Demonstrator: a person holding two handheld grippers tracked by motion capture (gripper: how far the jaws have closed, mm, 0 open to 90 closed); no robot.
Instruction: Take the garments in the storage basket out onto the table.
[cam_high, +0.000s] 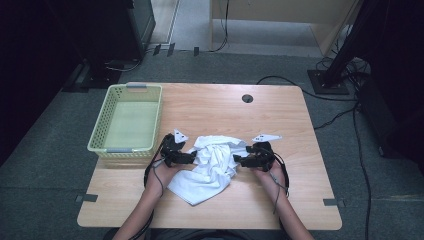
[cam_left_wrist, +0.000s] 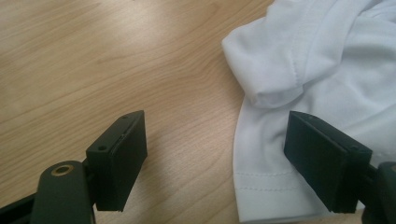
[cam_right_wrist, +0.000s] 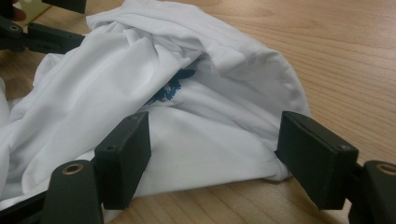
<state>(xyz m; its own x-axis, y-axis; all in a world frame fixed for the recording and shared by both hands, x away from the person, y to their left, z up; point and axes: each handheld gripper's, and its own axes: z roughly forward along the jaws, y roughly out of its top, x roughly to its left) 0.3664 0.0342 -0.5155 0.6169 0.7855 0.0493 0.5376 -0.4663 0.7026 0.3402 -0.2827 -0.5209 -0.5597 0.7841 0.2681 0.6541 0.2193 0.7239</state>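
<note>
Beside the empty basket (cam_high: 126, 120), both grippers' fingers gape around the crumpled shirt (cam_high: 212, 165), seemingly unclamped

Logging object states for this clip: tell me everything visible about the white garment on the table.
The white garment looks like a thin knit T-shirt, crumpled in a loose heap with folds bunched at the middle. A stitched hem runs along one edge, and a bit of blue print peeks from a fold. It lies on the wooden table, right of the basket. The left gripper and right gripper flank it with jaws open, not clamping it.
</note>
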